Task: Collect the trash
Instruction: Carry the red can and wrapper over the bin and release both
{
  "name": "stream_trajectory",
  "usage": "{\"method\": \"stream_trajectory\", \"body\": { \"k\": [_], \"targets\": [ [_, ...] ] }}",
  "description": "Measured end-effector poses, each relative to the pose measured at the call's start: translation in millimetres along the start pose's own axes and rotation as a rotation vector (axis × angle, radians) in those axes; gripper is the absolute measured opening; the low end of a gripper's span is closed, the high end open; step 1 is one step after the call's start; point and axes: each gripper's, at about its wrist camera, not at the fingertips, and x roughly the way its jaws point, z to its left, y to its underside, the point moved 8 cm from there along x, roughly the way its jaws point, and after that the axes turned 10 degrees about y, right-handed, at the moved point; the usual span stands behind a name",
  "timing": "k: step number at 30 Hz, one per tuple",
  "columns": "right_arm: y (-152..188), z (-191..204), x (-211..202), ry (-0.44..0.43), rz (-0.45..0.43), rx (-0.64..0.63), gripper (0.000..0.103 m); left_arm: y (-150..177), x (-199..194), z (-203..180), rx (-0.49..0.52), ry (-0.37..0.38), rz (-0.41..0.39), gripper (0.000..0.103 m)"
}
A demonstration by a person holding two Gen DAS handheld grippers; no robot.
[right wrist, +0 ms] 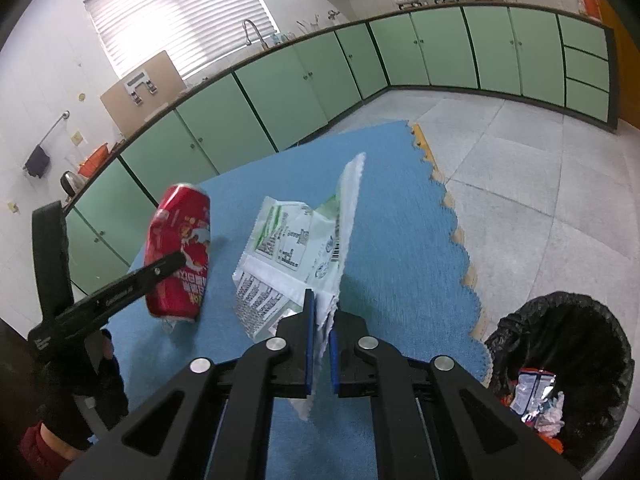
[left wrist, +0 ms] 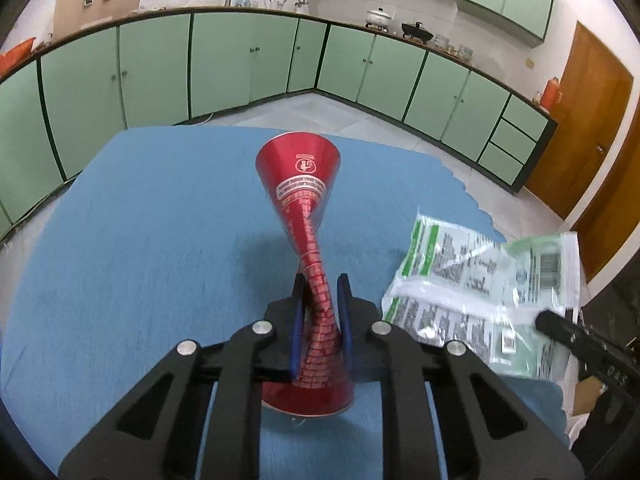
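Left tool (left wrist: 320, 300) grips can (left wrist: 308, 216) above blue mat (left wrist: 140, 220).

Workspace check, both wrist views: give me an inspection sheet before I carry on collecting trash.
Surface: blue mat covering the table, scalloped edge on the bin side.
Job's things: crushed red can, squeezed narrow at the middle; white-and-green plastic wrapper; black-lined trash bin on the floor beside the table, already holding wrappers.
Clutter: nothing seen on the mat besides those.
Grippers: left gripper shut on the can, which is lifted off the mat; right gripper shut on the wrapper's edge.
Cables: one along the floor by the green cabinets.
Surroundings: kitchen with green cabinets, sink tap, pots on the counter, wooden door.
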Motion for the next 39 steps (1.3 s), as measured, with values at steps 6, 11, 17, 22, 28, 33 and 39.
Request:
{"method": "stream_trajectory", "body": {
  "k": [6, 11, 17, 22, 28, 33, 39],
  "targets": [
    [-4.1, 1.4, -12.1, 0.016, -0.021, -0.019, 0.003, 10.5, -6.5, -19.0, 0.022, 0.023, 0.016, 0.012],
    [-9.3, 0.1, -33.4, 0.039, -0.062, -0.042, 0.003, 17.3, -12.8, -38.5, 0.05, 0.039, 0.013, 0.012],
    [-12.7, -6.5, -56.7, 0.061, -0.099, -0.044, 0.002, 20.2, -21.6, -65.2, 0.088, 0.062, -0.001, 0.011],
    [-14.7, -18.9, -79.7, 0.081, -0.136, -0.043, 0.002, 23.2, -30.2, -91.5, 0.126, 0.088, -0.014, 0.011],
    [-11.8, -42.5, -113.5, 0.12, -0.182, -0.03, 0.002, 31.4, -34.6, -136.7, 0.178, 0.142, -0.02, 0.011],
    [-3.4, -78.4, -140.2, 0.174, -0.206, 0.011, 0.002, 42.5, -30.9, -184.2, 0.227, 0.207, -0.01, 0.011],
    [14.1, -133.0, -170.5, 0.259, -0.221, 0.084, 0.002, 62.9, -16.8, -245.8, 0.284, 0.29, 0.026, 0.01]
  ]
}}
